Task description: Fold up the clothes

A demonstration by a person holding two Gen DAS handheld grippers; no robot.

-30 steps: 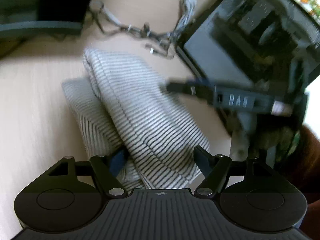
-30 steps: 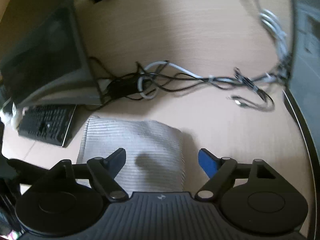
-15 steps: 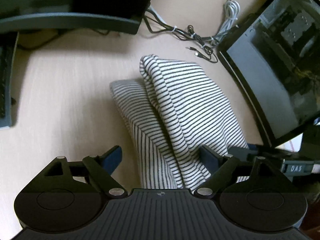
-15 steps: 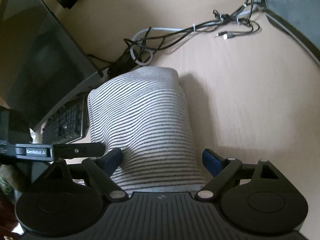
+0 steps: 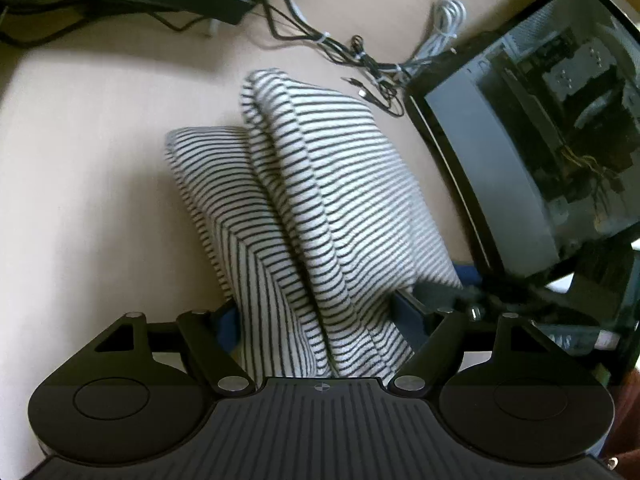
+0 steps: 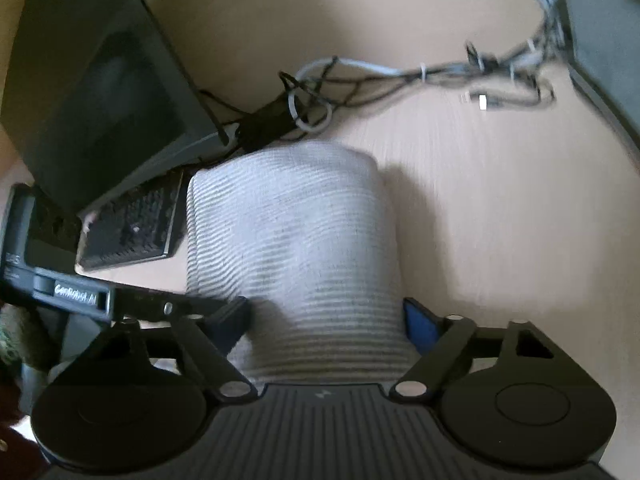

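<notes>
Now closer — striped garment (image 5: 320, 200) between jaws

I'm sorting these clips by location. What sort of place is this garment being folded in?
Most likely a home or office computer desk: a pale wooden desktop holding a glass-sided PC case, a keyboard and tangled cables beside the striped garment.

Between both pairs of jaws lies the folded striped garment (image 5: 316, 216), filling the gap. Left of the left gripper (image 5: 316, 316) the bare desk (image 5: 80, 184) is free. Ahead of its jaws tangled cables (image 5: 360, 56) block the way; right of them stands a glass-sided computer case (image 5: 520, 152). Right of the right gripper's (image 6: 326, 316) jaws the desk is open; left of them a keyboard (image 6: 132, 228) and monitor (image 6: 100, 88) crowd in
</notes>
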